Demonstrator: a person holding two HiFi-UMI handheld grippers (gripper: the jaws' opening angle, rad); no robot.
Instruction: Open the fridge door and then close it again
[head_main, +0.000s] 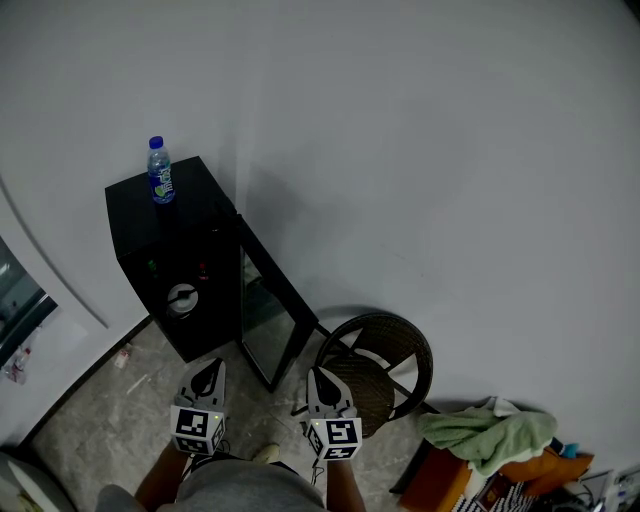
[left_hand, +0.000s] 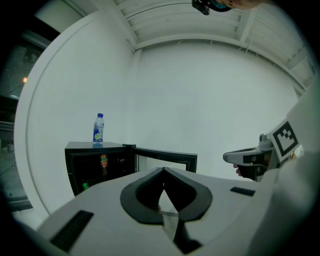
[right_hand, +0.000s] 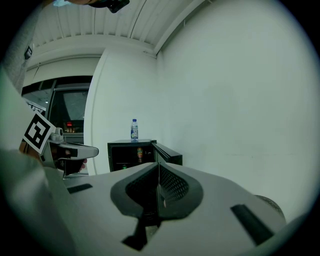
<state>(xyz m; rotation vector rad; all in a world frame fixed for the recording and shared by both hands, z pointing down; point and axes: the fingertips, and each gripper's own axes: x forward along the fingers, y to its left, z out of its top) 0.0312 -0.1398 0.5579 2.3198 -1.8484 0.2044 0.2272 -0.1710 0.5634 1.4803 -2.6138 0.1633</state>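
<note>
White walls back the fridge (head_main: 150, 245) at 11 o'clock, its door (head_main: 268, 325) standing open edge-on toward 12 o'clock, nearer the right hand-held gripper (head_main: 321, 374) than the left hand-held gripper (head_main: 209, 366), both clenched, empty.

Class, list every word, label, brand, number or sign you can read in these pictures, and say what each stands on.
Nothing here reads as words or numbers.
Bottle on the fridge: blue and green label, print too small to read.
Can inside the fridge: orange label, blurred.
Cubes on the left gripper and right gripper: black-and-white square patterns, no letters.
</note>
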